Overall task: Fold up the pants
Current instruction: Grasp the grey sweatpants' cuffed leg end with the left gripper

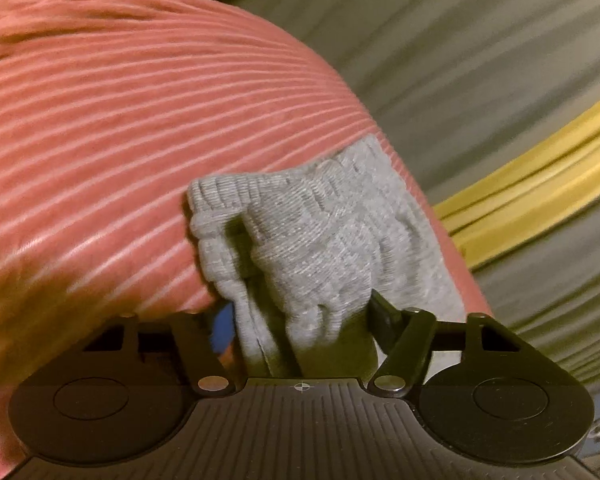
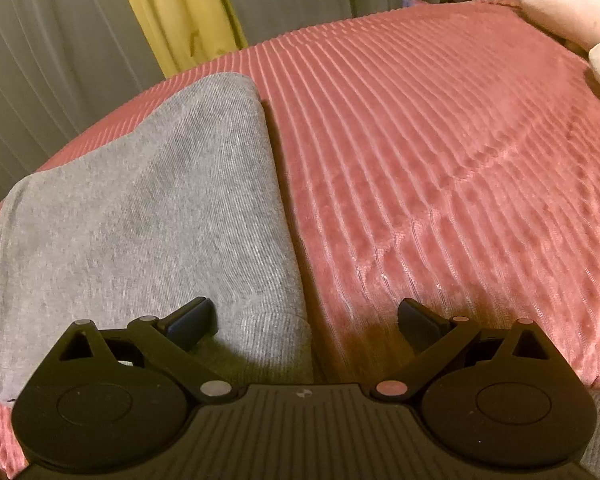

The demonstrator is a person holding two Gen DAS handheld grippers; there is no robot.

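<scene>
So the grey pants (image 2: 148,208) are lying on the bed, on a pink ribbed bedspread (image 2: 440,184), over toward the edge by the grey and yellow curtains (image 2: 100,32). From the right wrist view the leg part looks pretty flat and smooth with one clean straight edge running away from the camera, so my guess is the legs are already laid one over the other lengthwise (can't see enough layers to swear to it).

The left hand-held gripper (image 1: 304,320) is pinched down on a bunched, ribbed bit of the grey fabric, which looks like the elastic waistband or a cuff. I can't tell which. The fabric is scrunched up between its fingers, and the view is blurry.

The right hand-held gripper (image 2: 306,318) is spread wide with nothing in it, sitting right over the near end of the pants, one finger over the fabric and the other over bare bedspread.

I'd say it's roughly midway: still left is grabbing that near end and folding across to shorten the thing. There's a pink plush toy (image 2: 572,12) up in the far corner, well out of the way.
</scene>
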